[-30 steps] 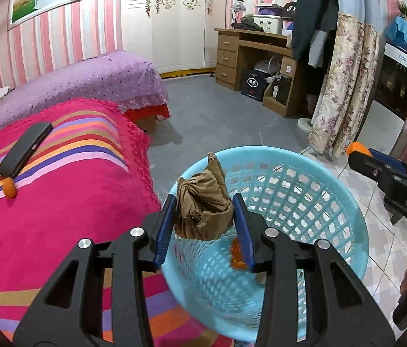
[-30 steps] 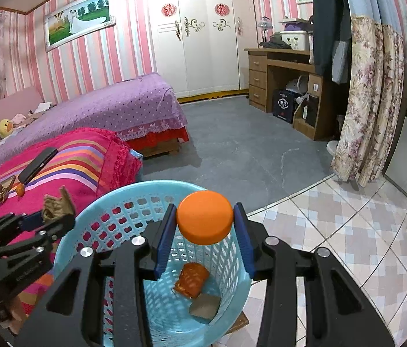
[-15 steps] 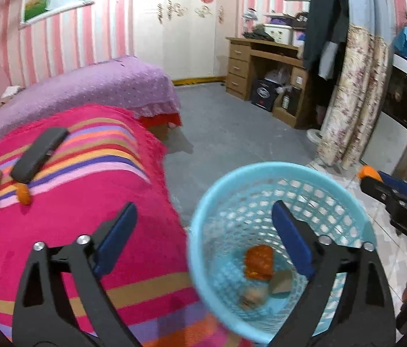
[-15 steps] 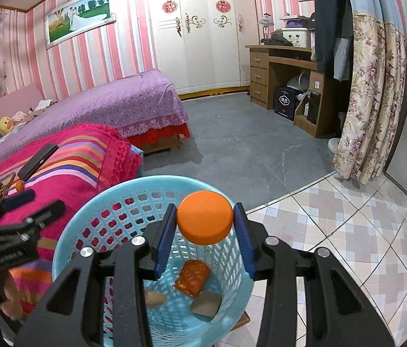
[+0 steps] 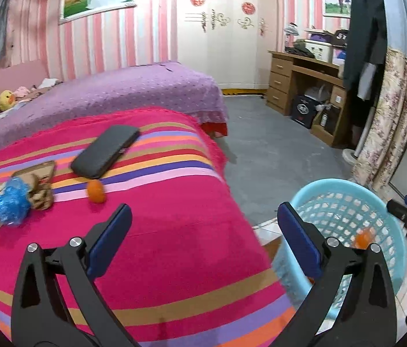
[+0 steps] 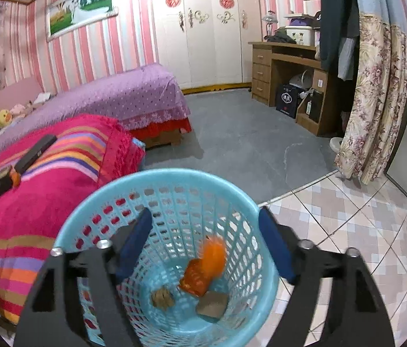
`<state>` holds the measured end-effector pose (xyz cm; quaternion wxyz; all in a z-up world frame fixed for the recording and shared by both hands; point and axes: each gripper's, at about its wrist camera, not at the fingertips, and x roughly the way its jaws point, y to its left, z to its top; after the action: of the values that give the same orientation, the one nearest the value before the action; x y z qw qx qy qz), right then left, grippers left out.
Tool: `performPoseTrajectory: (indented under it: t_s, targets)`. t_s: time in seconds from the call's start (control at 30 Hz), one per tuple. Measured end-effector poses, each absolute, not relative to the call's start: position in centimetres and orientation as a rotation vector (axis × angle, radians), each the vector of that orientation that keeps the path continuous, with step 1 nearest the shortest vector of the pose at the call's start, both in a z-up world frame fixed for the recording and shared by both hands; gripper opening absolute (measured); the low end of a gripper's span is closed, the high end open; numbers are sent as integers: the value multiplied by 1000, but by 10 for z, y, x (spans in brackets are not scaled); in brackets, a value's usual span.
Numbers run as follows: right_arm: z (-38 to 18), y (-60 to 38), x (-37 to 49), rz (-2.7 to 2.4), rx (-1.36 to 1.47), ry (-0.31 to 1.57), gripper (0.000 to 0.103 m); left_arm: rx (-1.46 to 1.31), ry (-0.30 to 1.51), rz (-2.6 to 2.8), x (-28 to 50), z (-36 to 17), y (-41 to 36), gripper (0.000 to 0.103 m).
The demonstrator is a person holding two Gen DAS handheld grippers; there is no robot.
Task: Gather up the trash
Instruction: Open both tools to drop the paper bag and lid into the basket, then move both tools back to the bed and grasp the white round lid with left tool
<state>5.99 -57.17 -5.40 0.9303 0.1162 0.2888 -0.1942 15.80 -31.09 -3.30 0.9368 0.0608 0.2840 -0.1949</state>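
Now the orange ball [image 6: 213, 250] is a blur dropping inside the blue basket [image 6: 157, 177], above an orange wrapper [image 6: 196, 274] and brown scraps on its bottom; the right gripper [image 6: 205, 245] hangs over the rim, jaws opening, nothing between them. So this drop looks done. More trash lies on the striped blanket [image 5: 174, 217]: a small orange piece [image 5: 96, 191] beside a blue crumple [image 5: 8, 202]. Aimed there, the left gripper [image 5: 202, 243] is opening, empty, and next must reach it
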Motion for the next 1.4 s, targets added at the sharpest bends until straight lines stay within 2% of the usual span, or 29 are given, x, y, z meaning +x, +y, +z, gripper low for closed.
performPoseTrajectory:
  t_s: [0.03,0.07,0.1,0.2,0.57,0.83,1.17,1.4]
  targets:
    - [-53,-569,61,-397,237,588,80,122,581,-396,156,-33,-306,97]
    - [-50,-563,63,-404,223,580,90,118,583,-389,156,-33,-299,97]
    - [-49,-559,65,-409,211,576,93,116,585,-383,155,-32,-296,97]
    - [-45,-544,73,-410,177,574,95,101,591,-365,154,-27,-277,97]
    - [-25,-477,98,-307,178,538,96,100,549,-249,152,2,-186,97]
    - [-20,-414,126,-208,127,546,96,128,544,-110,166,12,-84,97]
    - [-34,-342,154,-87,60,598,96,34,637,42,195,-26,24,97]
    - [-44,-305,178,-43,22,634,96,32,710,79,218,-54,53,97]
